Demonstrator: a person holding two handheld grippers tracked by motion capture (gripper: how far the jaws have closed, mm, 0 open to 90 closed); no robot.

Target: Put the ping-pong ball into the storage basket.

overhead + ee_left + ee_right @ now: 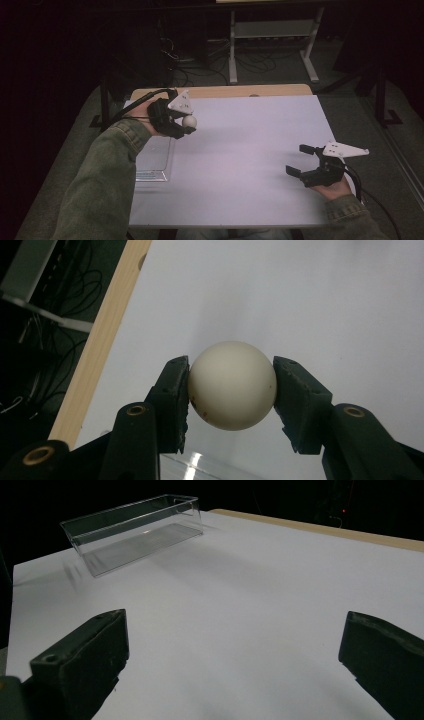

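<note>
Above the white table (240, 165), the left gripper (186, 125) is clamping a smooth cream-white ball (232, 385), its pads covering both flanks. Near the right edge, the right gripper (301, 160) is holding its jaws wide, empty. Beneath the left forearm, a clear plastic rectangular box (135, 530) is lying partly hidden.

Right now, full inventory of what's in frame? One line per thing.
ball: 1, off-white, clamped in the left gripper above the table's far left
clear box: 1, transparent, open top, at the table's left edge
table: 1, white top with wooden far edge
metal frame: 1, pale grey, on the floor beyond the table
left gripper: 1, black, shut on the ball
right gripper: 1, black, jaws open, near right of table
sleeves: 2, olive green
</note>
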